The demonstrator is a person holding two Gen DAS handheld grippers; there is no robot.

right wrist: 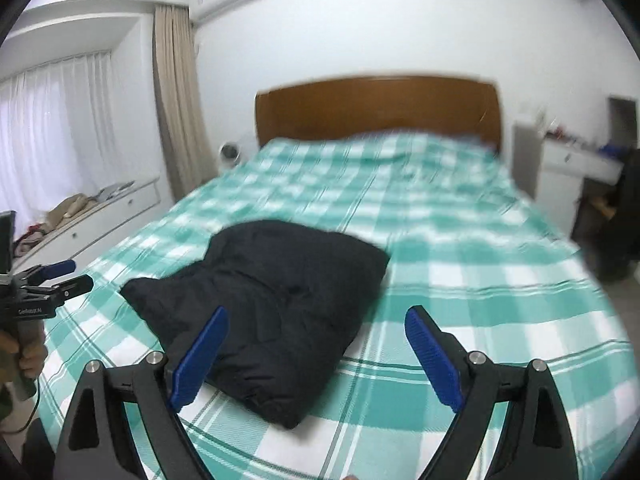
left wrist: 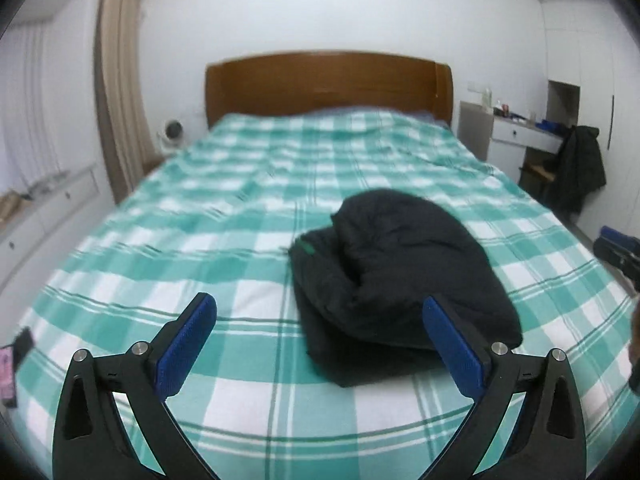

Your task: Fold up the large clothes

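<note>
— Where the teal-and-white checked bedspread (left wrist: 240, 240) runs toward the foot of the bed, what lies on it?

— A bulky black padded jacket (left wrist: 400, 272), folded into a thick bundle, sits on the near half of the bed, closer to the foot than to the brown wooden headboard (left wrist: 328, 84). A small green label shows at its left edge in my left wrist view. From my right wrist the same jacket (right wrist: 276, 304) lies ahead and a little left.

— And your grippers?

— My left gripper (left wrist: 320, 344) hangs above the bedspread with its blue-padded fingers (left wrist: 188, 344) spread wide, holding nothing; the jacket's near edge falls between them in that view. My right gripper (right wrist: 316, 352) is likewise spread apart and empty, its left pad (right wrist: 200, 360) in front of the jacket's near corner. I cannot tell whether either one touches the cloth. Each gripper also shows at the edge of the other's view, the right one (left wrist: 618, 256) out past the bed's side.

— What surrounds the bed?

— A beige curtain (left wrist: 120, 92) hangs left of the headboard, with a small round fan (left wrist: 173, 130) low beside it. To the right stands a white bench with a drawer (left wrist: 524, 136), small items on top, and a dark coat draped over a chair (left wrist: 580, 164) next to it.
</note>
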